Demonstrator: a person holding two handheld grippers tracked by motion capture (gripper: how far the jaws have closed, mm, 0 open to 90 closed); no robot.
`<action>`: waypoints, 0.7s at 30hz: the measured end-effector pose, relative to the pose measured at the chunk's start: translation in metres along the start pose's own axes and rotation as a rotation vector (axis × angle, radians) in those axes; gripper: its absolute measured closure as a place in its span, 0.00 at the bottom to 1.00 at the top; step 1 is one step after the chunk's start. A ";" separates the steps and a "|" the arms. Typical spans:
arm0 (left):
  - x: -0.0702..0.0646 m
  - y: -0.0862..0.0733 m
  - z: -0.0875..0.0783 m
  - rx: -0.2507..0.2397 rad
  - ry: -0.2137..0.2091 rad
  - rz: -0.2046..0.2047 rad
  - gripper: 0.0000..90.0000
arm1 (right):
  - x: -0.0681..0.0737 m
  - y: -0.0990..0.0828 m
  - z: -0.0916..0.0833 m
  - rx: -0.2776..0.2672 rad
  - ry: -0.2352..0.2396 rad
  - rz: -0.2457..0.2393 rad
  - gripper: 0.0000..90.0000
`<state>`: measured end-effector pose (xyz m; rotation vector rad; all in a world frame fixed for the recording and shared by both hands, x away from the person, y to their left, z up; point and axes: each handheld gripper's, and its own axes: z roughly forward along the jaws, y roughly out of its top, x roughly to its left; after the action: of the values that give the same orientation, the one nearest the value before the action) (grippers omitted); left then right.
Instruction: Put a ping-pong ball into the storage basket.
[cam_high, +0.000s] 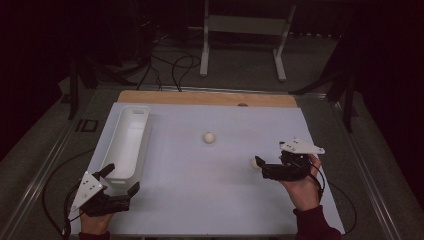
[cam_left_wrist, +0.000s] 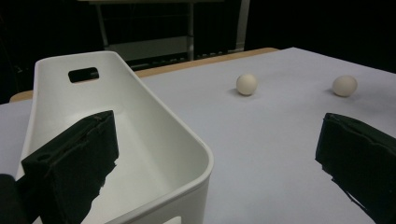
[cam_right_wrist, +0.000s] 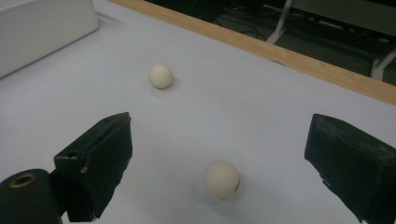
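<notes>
Two cream balls lie on the white table top. The far ball (cam_high: 209, 137) (cam_left_wrist: 246, 84) (cam_right_wrist: 161, 75) rests near the middle. The near ball (cam_high: 255, 163) (cam_left_wrist: 344, 86) (cam_right_wrist: 222, 179) sits on the table between the spread jaws of my right gripper (cam_high: 260, 168) (cam_right_wrist: 219, 140), which is open and not touching it. At the left stands an empty white bin (cam_high: 127, 142) (cam_left_wrist: 205, 158) with a handle slot. My left gripper (cam_high: 122, 177) (cam_left_wrist: 219, 154) is open at the bin's near end, one jaw over the inside of the bin and the other outside it.
A wooden strip (cam_high: 207, 98) (cam_right_wrist: 289, 53) runs along the table's far edge. Beyond it stand a metal frame (cam_high: 245, 30) and loose cables (cam_high: 170, 65) on the floor. A corner of the bin (cam_right_wrist: 42, 23) appears at the top left of the right gripper view.
</notes>
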<state>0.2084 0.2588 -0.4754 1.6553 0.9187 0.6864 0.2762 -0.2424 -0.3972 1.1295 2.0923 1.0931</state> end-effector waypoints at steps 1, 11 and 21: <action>0.000 0.000 0.000 0.000 0.000 0.000 0.00 | 0.000 0.000 0.001 0.002 0.001 0.003 0.08; 0.000 0.000 0.000 0.001 0.000 0.000 0.00 | -0.001 0.003 0.004 0.014 0.001 -0.008 0.08; 0.000 0.000 0.000 0.004 -0.001 0.001 0.00 | -0.004 0.007 0.009 0.044 -0.004 -0.032 0.08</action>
<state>0.2086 0.2588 -0.4754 1.6598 0.9184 0.6847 0.2882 -0.2397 -0.3963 1.1141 2.1338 1.0342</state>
